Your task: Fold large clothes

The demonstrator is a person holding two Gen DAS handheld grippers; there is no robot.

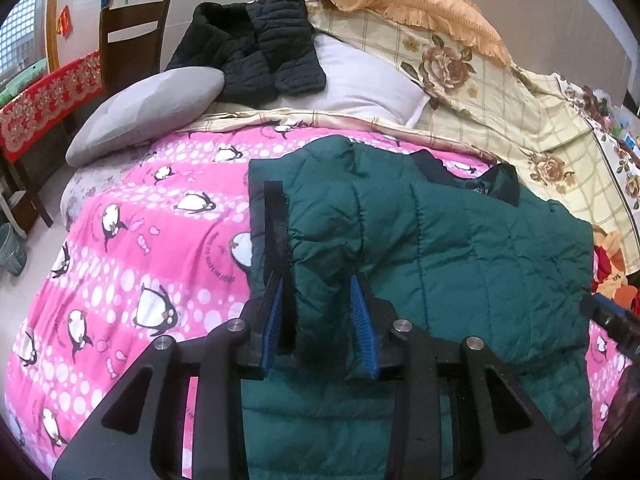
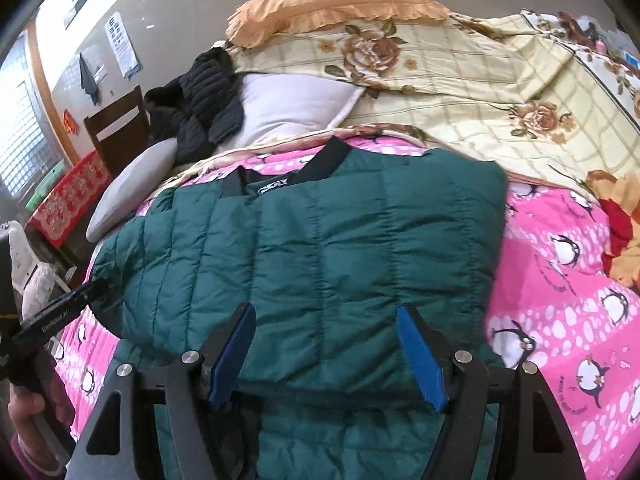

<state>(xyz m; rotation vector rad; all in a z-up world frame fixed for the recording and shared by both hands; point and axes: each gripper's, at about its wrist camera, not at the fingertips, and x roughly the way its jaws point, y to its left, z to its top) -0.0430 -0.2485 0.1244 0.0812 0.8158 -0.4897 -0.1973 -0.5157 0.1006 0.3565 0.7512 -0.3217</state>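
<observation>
A dark green quilted jacket (image 1: 460, 248) lies spread on the pink penguin blanket (image 1: 140, 240), its black collar toward the pillows. My left gripper (image 1: 315, 278) is at the jacket's left side. A folded-over bulge of that edge sits between its blue pads, and a dark gap shows at the left pad, so the jaws stand loosened around the cloth. In the right wrist view the jacket (image 2: 320, 232) fills the middle. My right gripper (image 2: 326, 309) hovers wide open over its near part, gripping nothing. The left gripper (image 2: 86, 290) shows at the jacket's left edge.
A black padded jacket (image 1: 256, 48) lies on a white pillow (image 1: 360, 84), beside a grey cushion (image 1: 148, 108). A cream floral quilt (image 1: 500, 104) and an orange frilled pillow (image 1: 408, 4) fill the back right. A wooden chair (image 1: 132, 40) and a red-covered table (image 1: 44, 108) stand left of the bed.
</observation>
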